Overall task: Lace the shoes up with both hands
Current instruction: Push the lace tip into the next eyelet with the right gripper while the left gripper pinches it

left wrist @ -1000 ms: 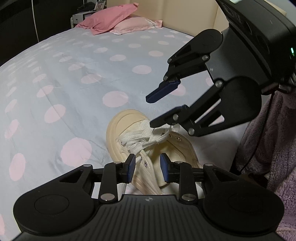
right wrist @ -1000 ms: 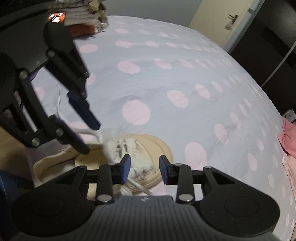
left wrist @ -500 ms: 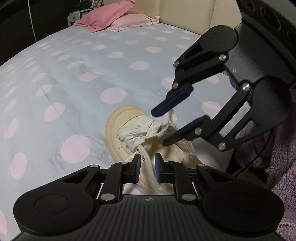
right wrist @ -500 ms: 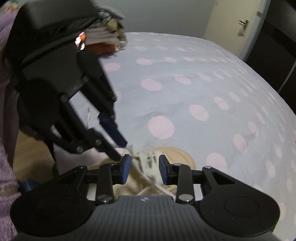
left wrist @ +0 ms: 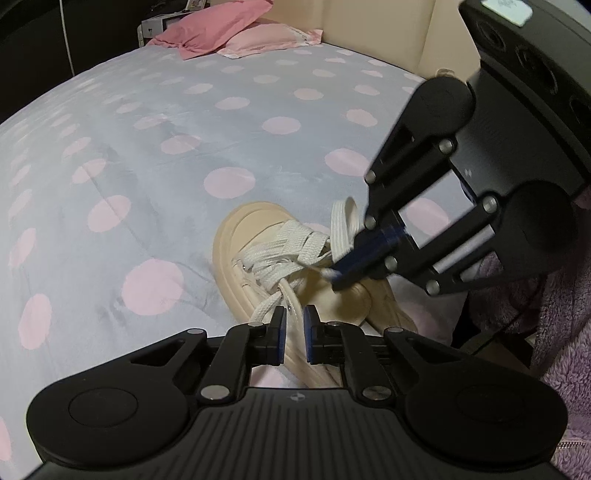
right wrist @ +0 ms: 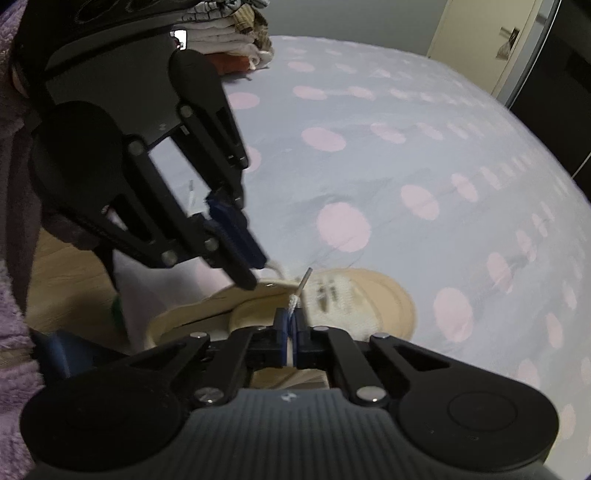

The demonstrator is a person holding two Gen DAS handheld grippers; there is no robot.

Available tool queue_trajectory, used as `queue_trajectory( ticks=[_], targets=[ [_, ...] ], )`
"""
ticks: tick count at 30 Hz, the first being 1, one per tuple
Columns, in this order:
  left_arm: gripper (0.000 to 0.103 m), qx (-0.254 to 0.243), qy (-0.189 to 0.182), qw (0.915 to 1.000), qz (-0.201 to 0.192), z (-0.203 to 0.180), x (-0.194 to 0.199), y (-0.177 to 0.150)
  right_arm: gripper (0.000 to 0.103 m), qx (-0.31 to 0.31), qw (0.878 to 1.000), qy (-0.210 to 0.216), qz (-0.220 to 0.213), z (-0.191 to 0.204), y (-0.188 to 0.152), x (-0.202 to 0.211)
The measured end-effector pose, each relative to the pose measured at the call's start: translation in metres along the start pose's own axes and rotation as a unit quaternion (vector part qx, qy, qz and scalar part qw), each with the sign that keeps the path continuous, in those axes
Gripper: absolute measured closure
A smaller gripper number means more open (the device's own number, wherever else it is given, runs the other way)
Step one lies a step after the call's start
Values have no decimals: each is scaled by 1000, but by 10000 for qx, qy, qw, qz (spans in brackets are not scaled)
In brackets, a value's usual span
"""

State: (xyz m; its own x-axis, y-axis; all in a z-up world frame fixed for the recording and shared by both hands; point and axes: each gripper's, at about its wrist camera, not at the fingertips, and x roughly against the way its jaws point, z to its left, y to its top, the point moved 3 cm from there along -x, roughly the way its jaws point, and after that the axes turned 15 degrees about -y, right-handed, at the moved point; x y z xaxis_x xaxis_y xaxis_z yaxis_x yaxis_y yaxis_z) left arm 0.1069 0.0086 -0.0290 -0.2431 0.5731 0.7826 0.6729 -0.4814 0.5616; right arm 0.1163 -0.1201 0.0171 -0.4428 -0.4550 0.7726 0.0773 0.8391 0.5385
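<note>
Lying on its side on a polka-dot bedspread [left wrist: 155, 155], a cream shoe [left wrist: 258, 236] has soft, limp white laces [left wrist: 295, 247], best gripped near the stiff tips. The right gripper [right wrist: 290, 334] is clamped on one lace end. The left gripper [left wrist: 294, 328] is nearly closed around another strand. Pink pillows [left wrist: 221, 31] and folded clothes [right wrist: 229, 40] lie well apart; each gripper crowds the other.

Two matte black grippers, the left gripper [left wrist: 294, 334] and right gripper [right wrist: 290, 338], show blue pads [left wrist: 279, 332], silver screws [left wrist: 211, 392] and ribbed bodies.
</note>
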Motion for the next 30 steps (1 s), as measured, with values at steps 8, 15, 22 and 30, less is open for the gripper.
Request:
queue_trajectory(
  ticks=[8,15,22,30],
  targets=[
    [96,48,29,10000,-16,3,2,-2,100,0,9994,234,259,11,-2,-13],
    [95,42,11,10000,-28,4,2,-3,100,71,9988,342,329,16,1,-19],
    [95,33,5,10000,-42,2,2,-1,100,68,9986,346,384,16,-1,-23],
    [95,-569,39,9984,14,-5,6,-1,100,-30,9992,202,335,12,-1,-19]
  ],
)
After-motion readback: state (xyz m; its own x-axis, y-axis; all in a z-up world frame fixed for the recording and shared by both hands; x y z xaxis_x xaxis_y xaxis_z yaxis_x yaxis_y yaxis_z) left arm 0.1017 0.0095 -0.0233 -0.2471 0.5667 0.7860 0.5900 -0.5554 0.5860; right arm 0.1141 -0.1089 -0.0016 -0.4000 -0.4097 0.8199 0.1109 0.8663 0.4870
